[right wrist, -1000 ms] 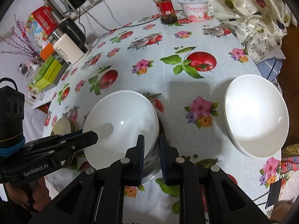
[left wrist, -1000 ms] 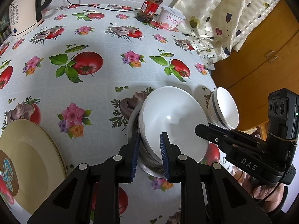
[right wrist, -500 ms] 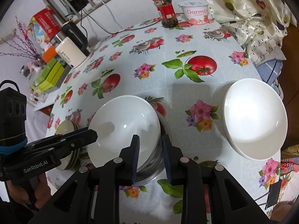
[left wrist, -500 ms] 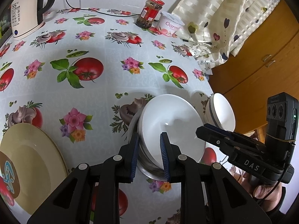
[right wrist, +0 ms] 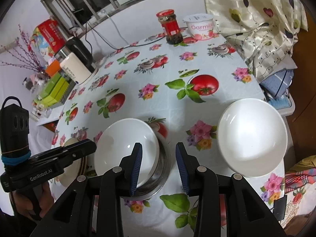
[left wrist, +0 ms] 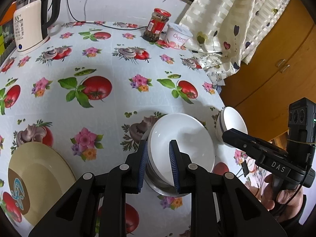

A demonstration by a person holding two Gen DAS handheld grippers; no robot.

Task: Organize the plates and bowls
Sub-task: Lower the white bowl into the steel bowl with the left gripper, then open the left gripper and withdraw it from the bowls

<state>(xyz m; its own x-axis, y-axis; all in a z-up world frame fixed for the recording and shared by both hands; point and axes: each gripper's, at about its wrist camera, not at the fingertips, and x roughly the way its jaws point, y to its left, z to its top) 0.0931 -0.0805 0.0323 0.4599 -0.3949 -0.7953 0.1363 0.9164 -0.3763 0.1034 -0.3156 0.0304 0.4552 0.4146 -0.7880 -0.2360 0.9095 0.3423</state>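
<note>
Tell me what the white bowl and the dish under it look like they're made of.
White bowl: likely glazed ceramic or porcelain, since it is glossy white with sharp highlights. Dish under it: probably stainless steel, with a silvery wall that mirrors its surroundings.

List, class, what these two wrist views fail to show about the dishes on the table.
- Steel bowl, left view: its inside, hidden by the white bowl in it.
- Yellow plate, left view: cut off by the edge; right view: behind the left gripper.
- Small bowl, left view: partly behind the right gripper.
</note>
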